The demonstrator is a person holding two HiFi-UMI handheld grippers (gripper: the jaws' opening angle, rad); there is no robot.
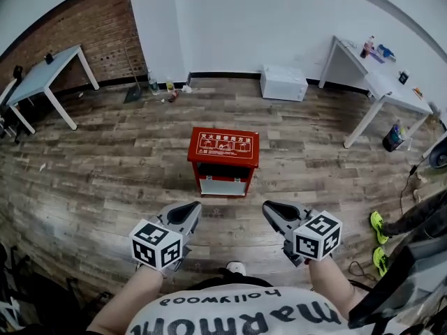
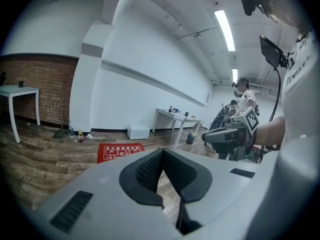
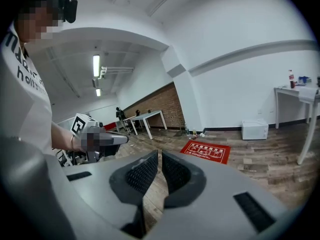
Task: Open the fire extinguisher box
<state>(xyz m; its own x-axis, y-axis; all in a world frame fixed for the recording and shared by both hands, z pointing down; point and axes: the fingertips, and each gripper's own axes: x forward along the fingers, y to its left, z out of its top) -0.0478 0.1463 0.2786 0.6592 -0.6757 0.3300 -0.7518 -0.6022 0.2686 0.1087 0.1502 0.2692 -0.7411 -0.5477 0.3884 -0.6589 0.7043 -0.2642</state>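
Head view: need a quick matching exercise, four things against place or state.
Things:
1. fire extinguisher box
2. white box
3. left gripper
4. grey-topped table

Place or state:
A. against the far white wall
B. shut, nothing between the jaws
C. in front of the brick wall
D. red, standing mid-floor

Pairs: 1-D, 2-A, 3-B, 4-C

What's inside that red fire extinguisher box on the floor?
Nothing of the contents shows. The fire extinguisher box has its printed lid down and a pale front panel covering the inside.
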